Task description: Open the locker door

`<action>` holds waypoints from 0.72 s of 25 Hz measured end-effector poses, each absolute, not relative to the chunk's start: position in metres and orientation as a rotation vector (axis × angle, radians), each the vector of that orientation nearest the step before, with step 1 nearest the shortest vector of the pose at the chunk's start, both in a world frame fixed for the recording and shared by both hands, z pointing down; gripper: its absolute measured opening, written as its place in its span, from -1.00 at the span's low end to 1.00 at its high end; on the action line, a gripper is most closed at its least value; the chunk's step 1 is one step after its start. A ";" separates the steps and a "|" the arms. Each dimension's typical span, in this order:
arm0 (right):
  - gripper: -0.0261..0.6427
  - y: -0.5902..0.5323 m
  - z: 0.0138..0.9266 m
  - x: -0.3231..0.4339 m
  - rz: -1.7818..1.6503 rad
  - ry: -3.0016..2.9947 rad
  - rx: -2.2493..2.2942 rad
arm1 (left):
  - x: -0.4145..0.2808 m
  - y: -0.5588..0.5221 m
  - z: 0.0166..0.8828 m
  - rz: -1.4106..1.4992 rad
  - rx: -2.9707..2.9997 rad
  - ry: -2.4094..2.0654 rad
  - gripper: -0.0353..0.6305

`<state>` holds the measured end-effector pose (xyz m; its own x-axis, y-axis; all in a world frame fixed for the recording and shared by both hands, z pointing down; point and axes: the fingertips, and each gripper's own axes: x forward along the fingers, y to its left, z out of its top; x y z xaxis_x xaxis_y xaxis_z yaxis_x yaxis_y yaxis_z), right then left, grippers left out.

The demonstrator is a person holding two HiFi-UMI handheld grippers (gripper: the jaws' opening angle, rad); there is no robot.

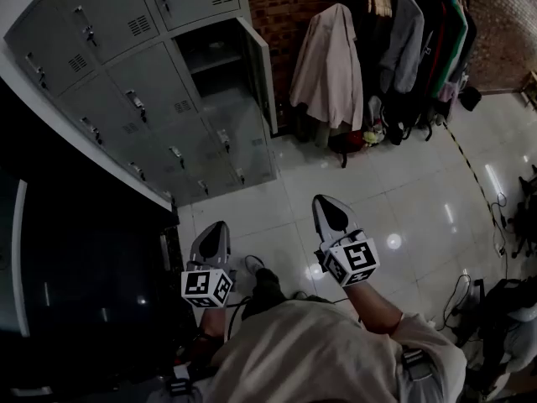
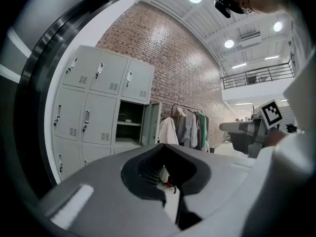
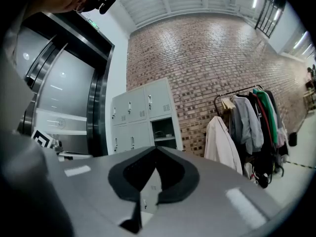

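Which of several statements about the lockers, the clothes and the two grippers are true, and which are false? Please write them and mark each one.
1. One locker door stands open. True.
2. The right gripper grips that door. False: its jaws are shut on nothing, and it is apart from the lockers, over the floor.
3. Clothes hang to the right of the lockers in the head view. True.
4. The wall behind the clothes is white plaster. False: it is red brick.
5. The left gripper has its jaws wide apart. False: they are together, with nothing held between them.
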<state>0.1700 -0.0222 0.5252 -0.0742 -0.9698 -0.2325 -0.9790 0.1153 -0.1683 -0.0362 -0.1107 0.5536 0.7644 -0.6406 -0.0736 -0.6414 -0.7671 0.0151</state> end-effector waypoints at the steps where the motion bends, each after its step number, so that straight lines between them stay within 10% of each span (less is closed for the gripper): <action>1: -0.92 -0.015 0.527 0.171 0.049 2.116 -1.913 | -0.035 -0.103 0.553 0.115 -2.935 1.073 -0.74; 18: -0.92 0.018 0.448 0.132 0.105 2.125 -1.874 | -0.056 -0.058 0.465 0.121 -2.863 1.013 -0.74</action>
